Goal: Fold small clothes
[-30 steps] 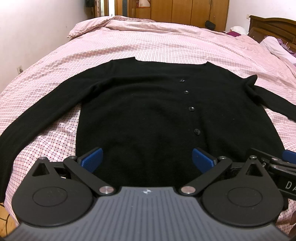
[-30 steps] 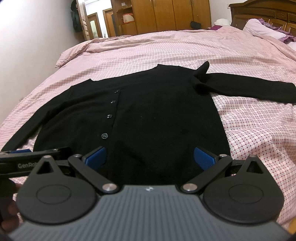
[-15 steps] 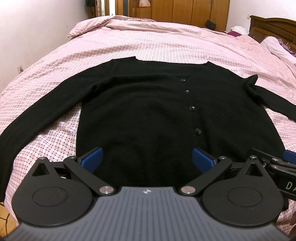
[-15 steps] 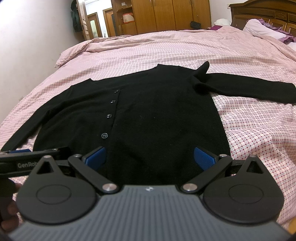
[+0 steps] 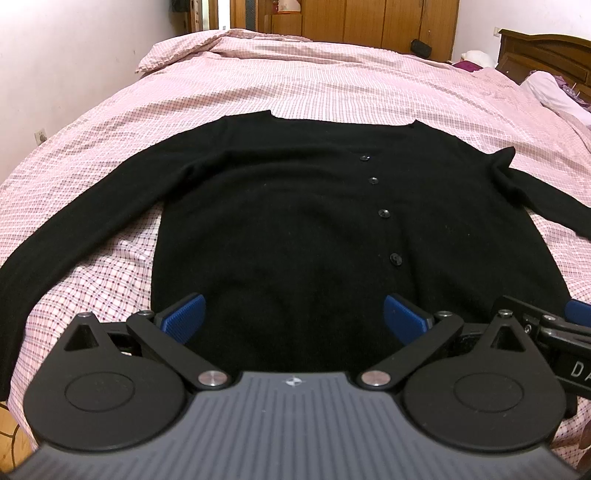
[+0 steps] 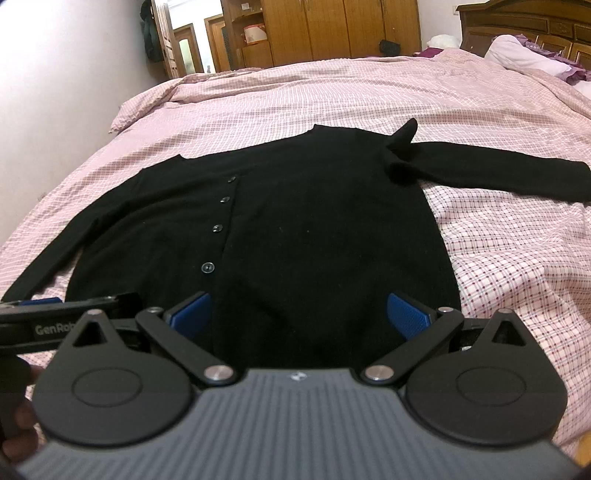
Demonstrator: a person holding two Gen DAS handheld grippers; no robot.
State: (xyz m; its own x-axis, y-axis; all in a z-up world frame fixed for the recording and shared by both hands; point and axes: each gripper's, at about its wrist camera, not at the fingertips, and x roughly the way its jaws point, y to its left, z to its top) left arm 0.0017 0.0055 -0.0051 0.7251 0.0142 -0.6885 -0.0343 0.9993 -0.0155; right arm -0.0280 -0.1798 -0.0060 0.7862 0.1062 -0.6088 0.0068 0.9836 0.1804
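Observation:
A black buttoned cardigan (image 5: 280, 221) (image 6: 314, 229) lies flat on the bed, front up, neckline away from me, both sleeves spread sideways. Its right shoulder is bunched into a small peak (image 6: 404, 134). My left gripper (image 5: 293, 319) is open over the hem's left half, blue pads wide apart with nothing between them. Over the hem's right half my right gripper (image 6: 299, 314) is open too, and empty. Each gripper shows at the edge of the other's view: the right one (image 5: 546, 325), the left one (image 6: 70, 314).
The bed carries a pink checked cover (image 5: 332, 88) (image 6: 517, 251). A white wall (image 5: 55, 55) runs along the left. A wooden wardrobe (image 6: 332, 29) and a dark headboard (image 6: 524, 22) with a pillow (image 6: 524, 53) stand at the back. A hand (image 6: 14, 424) holds the left gripper.

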